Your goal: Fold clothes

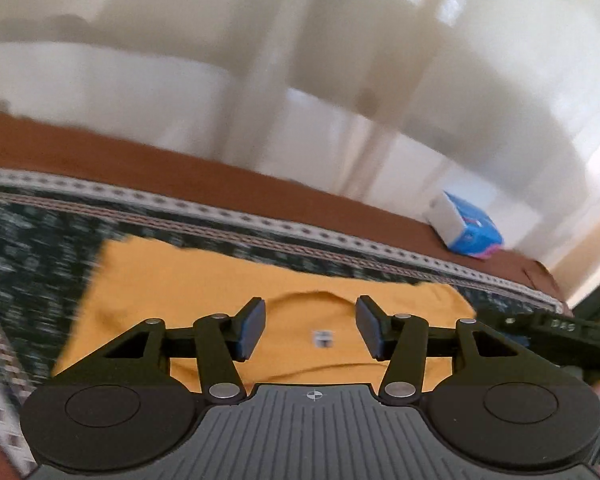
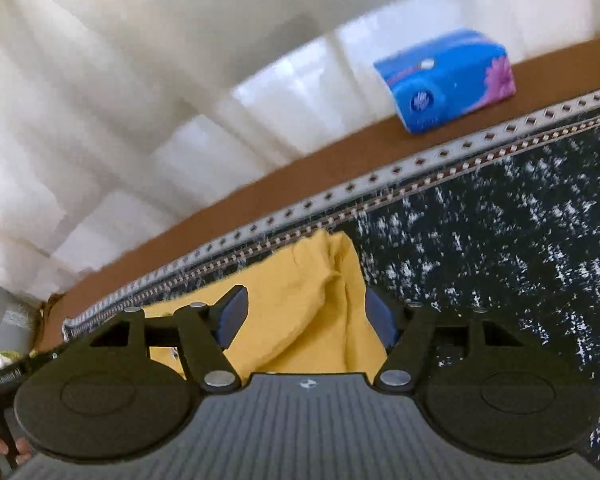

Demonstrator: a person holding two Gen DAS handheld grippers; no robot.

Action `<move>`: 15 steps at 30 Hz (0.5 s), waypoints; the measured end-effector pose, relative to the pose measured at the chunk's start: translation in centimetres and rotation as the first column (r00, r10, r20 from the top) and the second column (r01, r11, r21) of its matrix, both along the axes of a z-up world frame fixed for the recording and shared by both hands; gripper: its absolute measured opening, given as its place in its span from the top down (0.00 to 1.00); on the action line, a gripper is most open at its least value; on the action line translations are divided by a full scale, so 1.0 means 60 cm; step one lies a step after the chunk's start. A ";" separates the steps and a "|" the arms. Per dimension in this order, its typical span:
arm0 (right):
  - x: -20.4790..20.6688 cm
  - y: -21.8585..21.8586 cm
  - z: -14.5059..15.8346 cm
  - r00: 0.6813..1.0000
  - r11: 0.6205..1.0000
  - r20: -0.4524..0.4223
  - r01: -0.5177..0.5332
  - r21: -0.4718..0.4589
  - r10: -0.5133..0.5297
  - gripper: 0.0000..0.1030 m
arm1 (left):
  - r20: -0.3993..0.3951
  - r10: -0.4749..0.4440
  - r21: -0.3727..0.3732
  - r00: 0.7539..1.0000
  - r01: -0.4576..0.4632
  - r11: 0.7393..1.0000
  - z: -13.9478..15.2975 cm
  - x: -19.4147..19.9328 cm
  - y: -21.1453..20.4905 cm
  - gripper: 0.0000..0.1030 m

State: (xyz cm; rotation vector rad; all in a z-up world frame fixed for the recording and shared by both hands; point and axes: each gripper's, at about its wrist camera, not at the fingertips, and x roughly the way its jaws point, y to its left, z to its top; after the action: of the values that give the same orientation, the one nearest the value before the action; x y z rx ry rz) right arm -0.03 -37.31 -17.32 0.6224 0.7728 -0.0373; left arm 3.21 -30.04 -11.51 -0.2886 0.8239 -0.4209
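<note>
Where the patterned rug runs along its bordered far edge, the yellow shirt lies flat, collar ahead of my left claw, jaws apart. My right claw, apart too, straddles its bunched sleeve.

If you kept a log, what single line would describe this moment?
task: fold clothes | yellow shirt flat on patterned rug | left gripper open over collar | right gripper open around bunched edge | tissue pack beyond

No legible text on tissue pack or garment label
</note>
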 end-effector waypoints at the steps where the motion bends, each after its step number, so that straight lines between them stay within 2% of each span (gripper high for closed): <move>1: 0.001 -0.003 -0.006 1.000 1.000 -0.006 -0.005 0.013 0.005 0.33 | -0.007 -0.013 0.000 1.000 0.013 1.000 -0.005 0.004 -0.011 0.36; 9: 0.005 -0.031 -0.055 0.998 0.986 -0.039 -0.050 0.161 0.057 0.37 | -0.096 -0.059 0.013 0.994 0.061 0.998 -0.056 0.027 -0.052 0.36; 11: 0.004 -0.033 -0.061 0.998 0.981 -0.016 -0.057 0.183 0.061 0.37 | -0.116 -0.061 0.023 0.991 0.065 0.998 -0.070 0.028 -0.050 0.36; 13: 0.002 -0.038 -0.067 0.999 0.974 0.000 -0.050 0.221 0.051 0.37 | -0.107 -0.076 0.031 0.991 0.080 0.996 -0.080 0.027 -0.049 0.37; 15: 0.003 -0.039 -0.071 0.998 0.960 0.005 -0.068 0.273 0.069 0.42 | -0.082 -0.096 0.040 0.992 0.100 0.994 -0.087 0.023 -0.050 0.37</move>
State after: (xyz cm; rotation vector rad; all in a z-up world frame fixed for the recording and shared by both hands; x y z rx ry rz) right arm 0.14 -39.66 -21.55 0.8570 0.8101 0.1340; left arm 4.61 -33.02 -16.76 -0.2254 0.9269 -0.4846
